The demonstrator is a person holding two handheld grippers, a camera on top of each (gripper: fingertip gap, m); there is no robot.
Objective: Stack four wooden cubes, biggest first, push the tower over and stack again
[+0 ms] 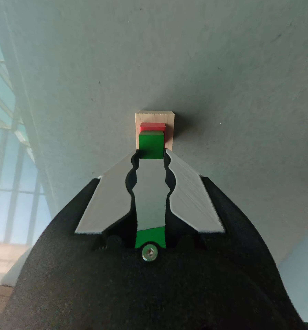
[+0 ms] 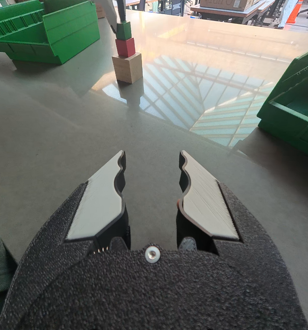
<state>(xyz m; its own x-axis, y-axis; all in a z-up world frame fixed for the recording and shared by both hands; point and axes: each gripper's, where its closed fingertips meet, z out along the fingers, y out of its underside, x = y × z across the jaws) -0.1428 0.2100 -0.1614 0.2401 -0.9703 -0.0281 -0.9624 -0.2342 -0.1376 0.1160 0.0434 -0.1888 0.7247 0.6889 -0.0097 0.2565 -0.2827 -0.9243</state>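
While the right gripper [image 2: 152, 155] is held spread over the table [image 2: 42, 142], a green block [image 1: 151, 145] is pinched by the left gripper [image 1: 151, 153] atop a red block [image 1: 152, 127] on a wooden block [image 1: 169, 123].

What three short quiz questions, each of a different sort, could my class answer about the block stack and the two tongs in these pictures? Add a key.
1. True or false: the left tongs are shut on the green block.
2. Multiple choice: directly under the green block sits
A. a blue block
B. the red block
C. a yellow bin
3. Fill the gap: the right tongs are open and hold ____.

Key
1. True: both tips press its sides.
2. B: the red block rests on the plain wooden block, which stands on the grey table between two green bins.
3. Nothing: only table shows between the fingers.
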